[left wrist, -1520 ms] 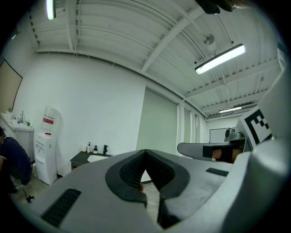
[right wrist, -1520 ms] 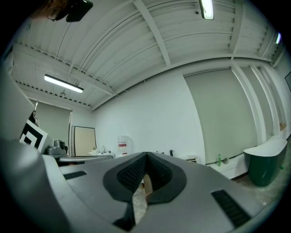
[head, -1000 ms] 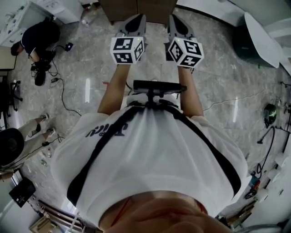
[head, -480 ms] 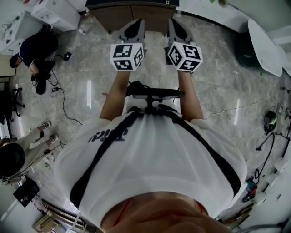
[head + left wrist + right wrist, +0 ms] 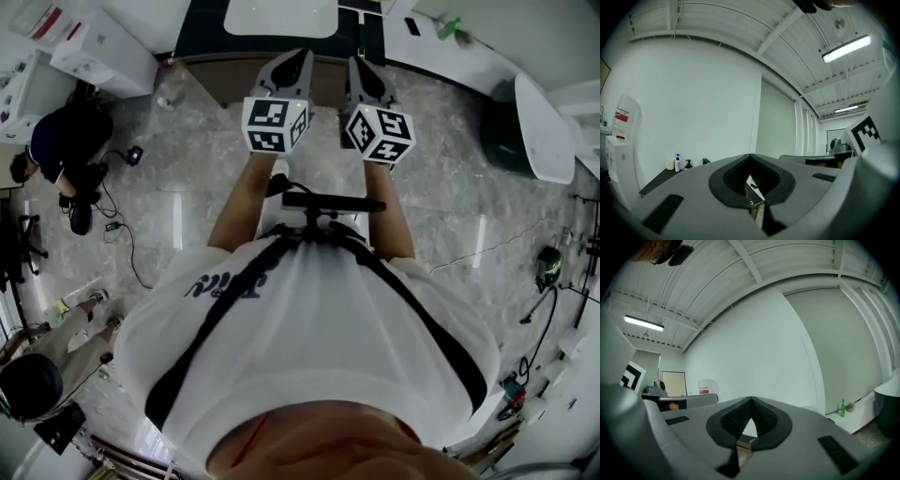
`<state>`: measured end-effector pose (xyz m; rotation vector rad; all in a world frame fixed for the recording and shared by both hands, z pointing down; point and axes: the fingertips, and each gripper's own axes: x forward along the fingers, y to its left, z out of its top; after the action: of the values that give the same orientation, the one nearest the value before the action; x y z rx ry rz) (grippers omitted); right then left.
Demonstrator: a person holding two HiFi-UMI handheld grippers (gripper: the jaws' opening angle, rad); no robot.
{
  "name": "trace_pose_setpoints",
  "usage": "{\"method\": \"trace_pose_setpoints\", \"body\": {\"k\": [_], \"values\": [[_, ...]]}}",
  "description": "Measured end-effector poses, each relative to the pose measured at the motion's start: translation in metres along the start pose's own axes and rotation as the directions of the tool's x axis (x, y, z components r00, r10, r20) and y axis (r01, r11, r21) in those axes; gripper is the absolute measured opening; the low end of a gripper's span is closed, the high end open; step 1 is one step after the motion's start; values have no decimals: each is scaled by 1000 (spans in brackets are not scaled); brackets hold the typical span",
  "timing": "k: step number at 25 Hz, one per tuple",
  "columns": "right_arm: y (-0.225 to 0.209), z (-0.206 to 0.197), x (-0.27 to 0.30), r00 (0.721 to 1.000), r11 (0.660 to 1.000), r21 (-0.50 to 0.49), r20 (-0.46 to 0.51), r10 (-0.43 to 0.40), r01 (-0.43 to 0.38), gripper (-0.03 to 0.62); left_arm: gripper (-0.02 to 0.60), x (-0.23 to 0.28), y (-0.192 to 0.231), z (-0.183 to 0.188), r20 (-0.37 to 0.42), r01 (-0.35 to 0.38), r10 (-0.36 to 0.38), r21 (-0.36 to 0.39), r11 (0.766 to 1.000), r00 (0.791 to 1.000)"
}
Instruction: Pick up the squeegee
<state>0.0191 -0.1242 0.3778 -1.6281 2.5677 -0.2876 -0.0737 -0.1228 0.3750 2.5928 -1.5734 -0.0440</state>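
I see no squeegee in any view. My left gripper (image 5: 292, 58) and right gripper (image 5: 360, 64) are held side by side, level, out in front of the person's chest, each with its marker cube (image 5: 275, 125) behind the jaws. Both point towards a dark table (image 5: 202, 42) at the top of the head view. In the left gripper view the jaws of the left gripper (image 5: 750, 157) meet at the tips with nothing between them. The right gripper (image 5: 751, 400) looks the same, shut and empty.
A white board (image 5: 281, 14) lies on the dark table, with a green bottle (image 5: 448, 28) on a counter further right. White boxes (image 5: 103, 47) stand at the left. One person (image 5: 70, 141) crouches at the left, another (image 5: 33, 380) at the bottom left. A dark bin (image 5: 530, 122) stands at the right.
The person has walked forward: the dark table and white board have come into view at the top. Both grippers stay side by side and shut.
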Motion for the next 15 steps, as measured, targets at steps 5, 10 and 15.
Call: {"method": "trace_pose_setpoints", "body": {"k": [5,10,15], "values": [[-3,11,83,999,999,1,23,-40,40,6,9,58,64,16,9,42,-42,-3,999,999],[-23,3,123,995,995,16,20,-100,99,5,9,102,101,7,-20,70,-70,-34,997,997],[-70,5,155,988,988,22,4,-153,153,5,9,152,115,-1,-57,75,-78,-52,996,995]]}}
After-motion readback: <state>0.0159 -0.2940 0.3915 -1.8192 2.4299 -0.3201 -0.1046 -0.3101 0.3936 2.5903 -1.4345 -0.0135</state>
